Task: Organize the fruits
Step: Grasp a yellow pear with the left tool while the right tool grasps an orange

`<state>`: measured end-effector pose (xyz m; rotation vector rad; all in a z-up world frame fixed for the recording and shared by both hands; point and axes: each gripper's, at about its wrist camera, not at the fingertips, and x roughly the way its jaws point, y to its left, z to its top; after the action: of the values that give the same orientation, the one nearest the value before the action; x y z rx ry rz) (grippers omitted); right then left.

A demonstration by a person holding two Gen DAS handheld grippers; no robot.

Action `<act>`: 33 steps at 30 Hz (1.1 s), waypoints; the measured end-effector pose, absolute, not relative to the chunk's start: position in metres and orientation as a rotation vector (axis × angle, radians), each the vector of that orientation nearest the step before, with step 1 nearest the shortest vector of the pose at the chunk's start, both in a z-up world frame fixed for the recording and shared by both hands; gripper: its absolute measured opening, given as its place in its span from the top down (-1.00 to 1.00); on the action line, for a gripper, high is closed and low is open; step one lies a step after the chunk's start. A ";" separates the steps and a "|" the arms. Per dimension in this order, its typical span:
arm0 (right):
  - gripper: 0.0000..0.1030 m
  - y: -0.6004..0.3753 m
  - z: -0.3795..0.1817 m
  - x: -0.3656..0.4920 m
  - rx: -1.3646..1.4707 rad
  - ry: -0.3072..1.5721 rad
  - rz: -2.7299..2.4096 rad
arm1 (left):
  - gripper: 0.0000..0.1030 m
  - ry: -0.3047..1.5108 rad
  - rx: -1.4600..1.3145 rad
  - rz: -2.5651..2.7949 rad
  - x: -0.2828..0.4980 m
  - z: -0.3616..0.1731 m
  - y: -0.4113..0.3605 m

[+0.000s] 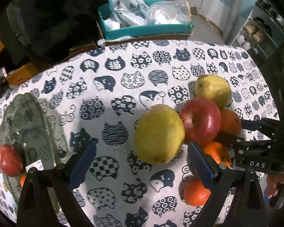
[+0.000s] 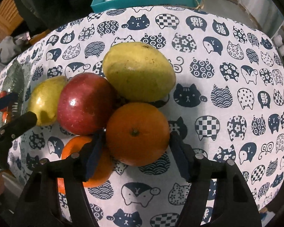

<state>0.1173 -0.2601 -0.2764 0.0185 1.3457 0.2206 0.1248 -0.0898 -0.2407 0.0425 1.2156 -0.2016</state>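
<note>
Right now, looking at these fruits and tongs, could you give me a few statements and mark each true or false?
1. The right tongs straddle an orange. True.
2. The left tongs grip the red apple. False: they are open and hold nothing.
3. The glass plate already holds a red fruit. True.
4. The tablecloth is plain white. False: it is printed with cats.

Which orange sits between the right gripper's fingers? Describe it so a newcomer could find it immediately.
On the cat-print tablecloth, find the cluster of fruit. At its near edge, between the open fingers of the right gripper, sits the orange. Unlike the half-hidden oranges beside it, it is fully visible with its green stem dimple facing up, touching the red apple.
</note>
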 end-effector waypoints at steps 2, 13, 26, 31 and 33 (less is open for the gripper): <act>-0.30 -0.260 -0.276 0.118 0.021 1.342 0.222 | -0.90 1.222 0.052 -0.205 0.127 -0.244 -0.093; -0.31 -0.291 -0.277 0.117 0.033 1.329 0.105 | -0.90 1.264 0.009 -0.227 0.140 -0.264 -0.094; -0.34 -0.299 -0.292 0.127 0.023 1.345 0.110 | -0.28 1.256 -0.055 -0.333 0.144 -0.265 -0.098; -0.30 -0.291 -0.291 0.124 -0.005 1.326 0.100 | -0.27 1.239 -0.003 -0.316 0.139 -0.262 -0.105; -0.30 -0.291 -0.287 0.119 -0.011 1.316 0.095 | -0.27 1.240 0.006 -0.312 0.137 -0.262 -0.105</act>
<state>0.1188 -0.2911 -0.2870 -0.0106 1.3161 0.0955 0.1375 -0.1045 -0.2617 0.0065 1.2395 -0.3120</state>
